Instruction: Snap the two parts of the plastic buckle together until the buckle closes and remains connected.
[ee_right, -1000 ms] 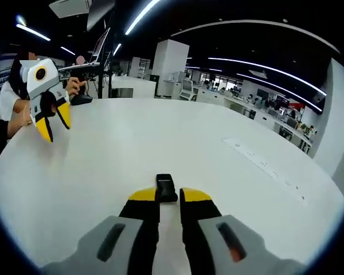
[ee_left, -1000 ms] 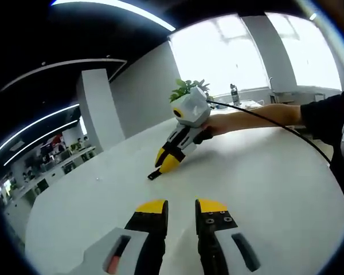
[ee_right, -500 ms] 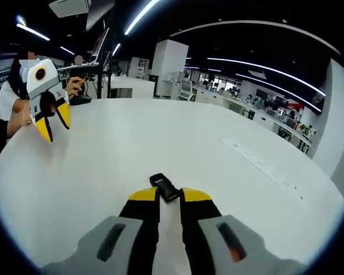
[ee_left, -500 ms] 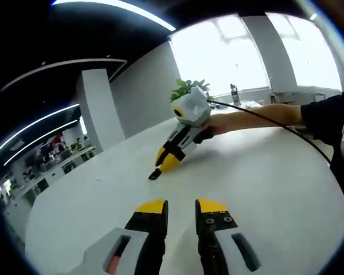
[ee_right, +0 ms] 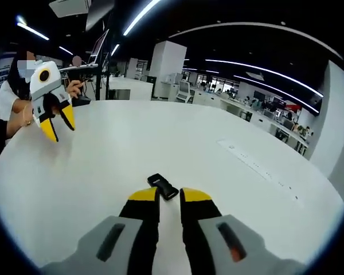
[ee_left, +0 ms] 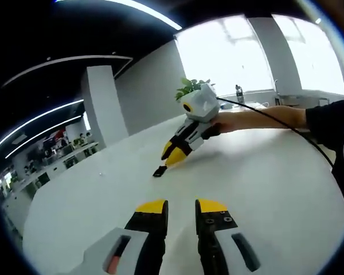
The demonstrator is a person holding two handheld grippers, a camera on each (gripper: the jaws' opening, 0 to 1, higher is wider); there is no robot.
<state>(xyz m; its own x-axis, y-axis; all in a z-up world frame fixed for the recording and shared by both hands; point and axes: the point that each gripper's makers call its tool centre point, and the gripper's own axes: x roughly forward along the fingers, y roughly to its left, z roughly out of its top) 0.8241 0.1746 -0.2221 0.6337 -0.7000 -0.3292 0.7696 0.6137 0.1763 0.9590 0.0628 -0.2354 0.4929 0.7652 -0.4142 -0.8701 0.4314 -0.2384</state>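
Note:
A small black plastic buckle (ee_right: 163,186) lies flat on the white table (ee_right: 160,137), just beyond the tips of my right gripper (ee_right: 169,196) and turned at a slant. It reads as one short piece; I cannot tell whether its halves are joined. The right jaws stand a little apart with nothing between them. In the left gripper view the buckle (ee_left: 159,171) rests just below the right gripper (ee_left: 171,156), which hangs slightly above the table. My left gripper (ee_left: 182,205) is open and holds nothing. It also hangs in the air as the left gripper (ee_right: 60,126) in the right gripper view.
The round white table (ee_left: 264,172) spreads wide on all sides. A person's arm (ee_left: 258,119) and a black cable (ee_left: 286,129) trail behind the right gripper. A potted plant (ee_left: 190,85) stands at the far table edge, with office desks beyond.
The buckle has left the right jaws' tips, turned at a slant and now lies free on the table. The right gripper has lifted a little away from it. The left gripper has barely moved.

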